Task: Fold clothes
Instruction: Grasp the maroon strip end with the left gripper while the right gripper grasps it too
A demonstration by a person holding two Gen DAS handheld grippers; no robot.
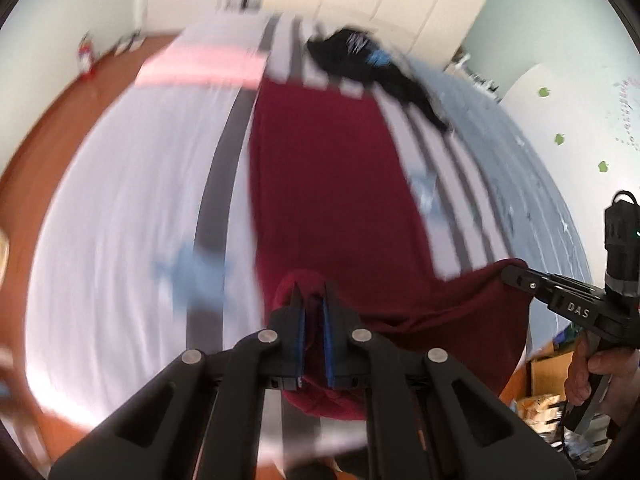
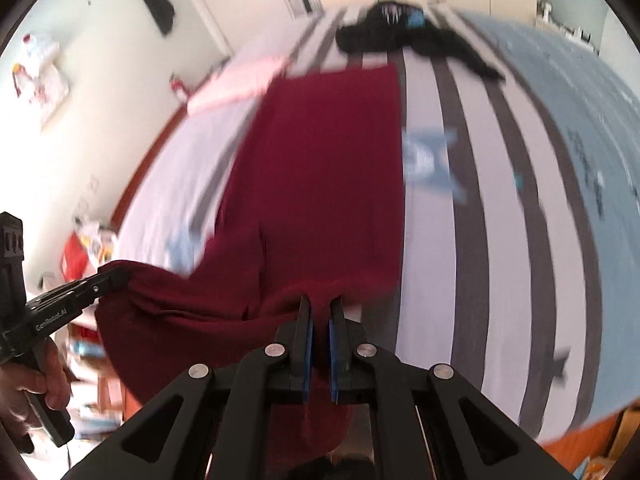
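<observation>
A maroon garment [image 1: 332,184] is laid lengthwise down a bed [image 1: 120,200] covered by a white sheet with grey stripes, its far hem lying flat and its near end lifted off the mattress. The near edge is gripped at two corners. The left gripper [image 1: 313,300] is clenched on one corner – maroon fabric is seen bunched between the blue-lined fingers [image 1: 299,340]. The right gripper [image 2: 320,312] is likewise clamped on the other corner, cloth pinched between its pads [image 2: 307,352]. Between the two grips the edge sags in a shallow curve. A black garment [image 2: 400,32] (crumpled, with a blue patch) lies at the far end of the bed, just beyond the maroon hem. Both views are blurred – finer detail cannot be told.
</observation>
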